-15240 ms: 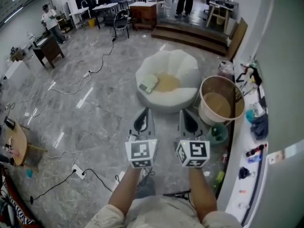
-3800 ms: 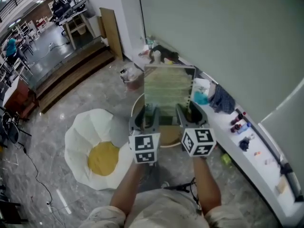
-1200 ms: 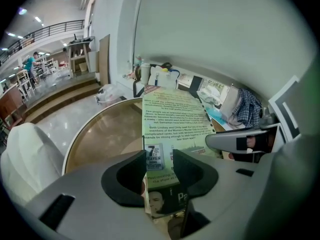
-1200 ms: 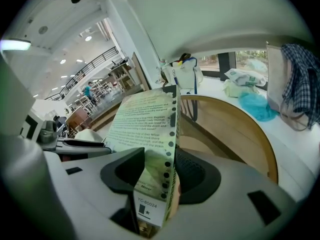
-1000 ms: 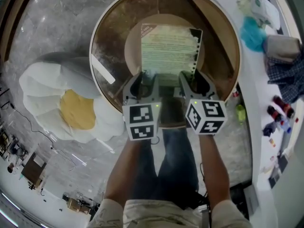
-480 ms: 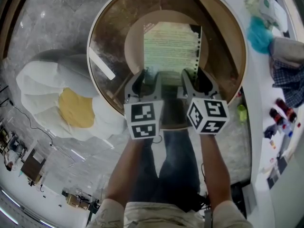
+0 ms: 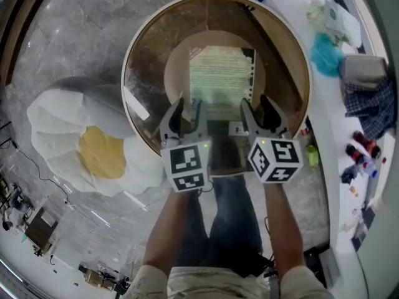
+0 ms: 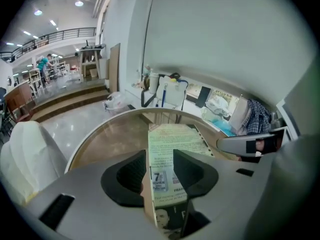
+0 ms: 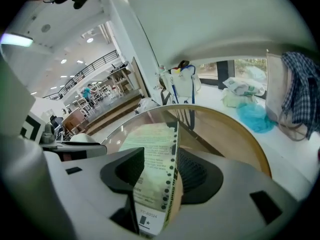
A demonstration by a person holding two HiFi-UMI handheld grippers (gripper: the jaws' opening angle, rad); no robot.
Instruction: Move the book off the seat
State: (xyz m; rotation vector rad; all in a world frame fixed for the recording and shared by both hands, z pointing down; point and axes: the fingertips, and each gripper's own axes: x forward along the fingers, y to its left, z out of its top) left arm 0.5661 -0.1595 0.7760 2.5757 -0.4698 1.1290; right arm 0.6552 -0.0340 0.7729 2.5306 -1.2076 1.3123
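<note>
Head view: left tongs [image 7: 187, 114] and right tongs [image 7: 262, 111] each pinch the near edge of the pale green paperback book [image 7: 219, 80] over the round brown wooden bench [image 7: 134, 61], clear of the white-and-yellow egg-shaped seat [image 7: 68, 136]. Risk: with an edge-only grip the book could sag, slip and drop hard.

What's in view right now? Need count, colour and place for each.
book: 1, pale green, inside the tub's mouth, held at its near edge
tub: 1, brown, round, middle of head view
seat: 1, white with yellow middle, on the floor left of tub
ledge: 1, white, right of tub
teal cloth: 1, on ledge
plaid cloth: 1, blue-white, on ledge
left gripper: 1, grey, shut on book
right gripper: 1, grey, shut on book
left arm, right arm: bare, behind the grippers
</note>
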